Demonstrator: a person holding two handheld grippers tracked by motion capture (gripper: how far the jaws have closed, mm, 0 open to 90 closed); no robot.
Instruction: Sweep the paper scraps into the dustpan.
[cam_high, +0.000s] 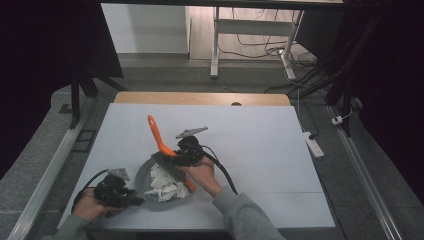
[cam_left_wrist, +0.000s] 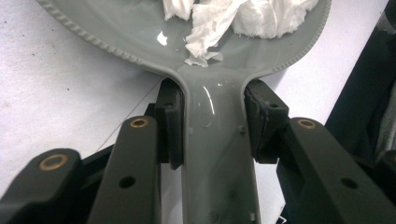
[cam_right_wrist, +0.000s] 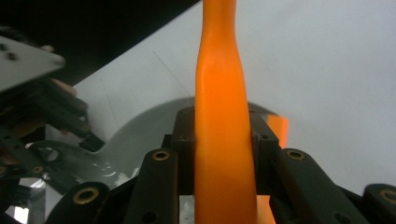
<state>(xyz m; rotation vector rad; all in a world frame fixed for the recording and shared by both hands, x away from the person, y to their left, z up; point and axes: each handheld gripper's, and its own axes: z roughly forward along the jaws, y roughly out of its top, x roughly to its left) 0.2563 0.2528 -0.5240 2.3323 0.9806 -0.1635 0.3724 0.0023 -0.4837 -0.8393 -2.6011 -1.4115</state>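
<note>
A grey pan (cam_high: 145, 176) with a beaded rim holds crumpled white paper (cam_high: 167, 186) at the near left of the white table. My left gripper (cam_high: 131, 200) is shut on the pan's flat handle (cam_left_wrist: 217, 140), pads pressed on both of its sides just below the bowl (cam_left_wrist: 140, 32). The paper (cam_left_wrist: 243, 16) lies in the bowl close to the handle. My right gripper (cam_high: 182, 157) is over the pan's far side, shut on an orange long-handled tool (cam_high: 157, 132). Its handle (cam_right_wrist: 222, 116) runs up between the pads, and its orange end reaches down into the pan.
The white table sheet (cam_high: 260, 150) stretches free to the right and far side. A wooden table edge (cam_high: 200, 98) lies beyond it, then floor with a white desk frame (cam_high: 216, 45) and cables. A power strip (cam_high: 313, 144) lies off the table's right edge.
</note>
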